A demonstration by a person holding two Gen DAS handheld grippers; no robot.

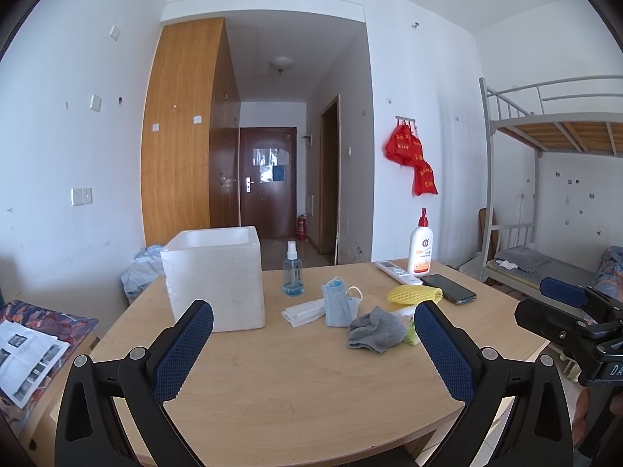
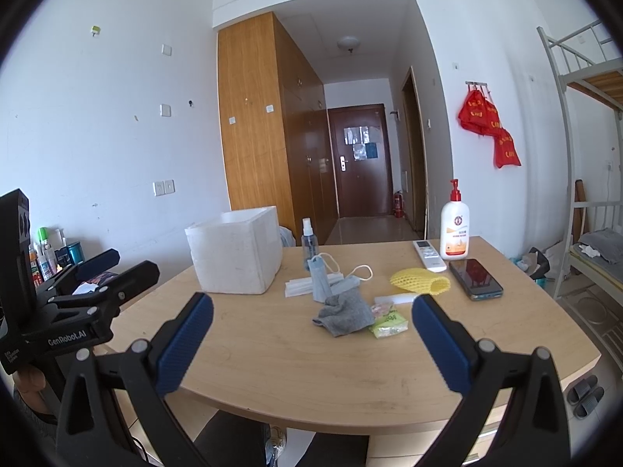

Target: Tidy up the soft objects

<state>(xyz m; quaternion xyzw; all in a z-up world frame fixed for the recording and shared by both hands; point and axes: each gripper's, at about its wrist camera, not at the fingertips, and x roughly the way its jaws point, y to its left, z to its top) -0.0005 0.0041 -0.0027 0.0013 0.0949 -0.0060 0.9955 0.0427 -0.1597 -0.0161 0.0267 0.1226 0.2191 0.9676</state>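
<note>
So both my tongs, left tongs [image 1: 313, 334] and right tongs [image 2: 312, 329], hover spread and empty, ready to choose; the grey sock [image 2: 344, 313] lies mid-worktop [image 2: 292, 369] beside the mask [image 1: 338, 303], foam box [image 1: 218, 276] open nearby, presumably for collecting.

"GenRobot.AI" stands in white on the black body of the left tool [image 2: 97, 268], seen from the right wrist camera. The left wrist view shows "DA" on the right tool [image 1: 564, 292]. The lotion bottle [image 2: 454, 229] label and the red bags' [image 2: 488, 124] yellow characters are too small to read.
</note>
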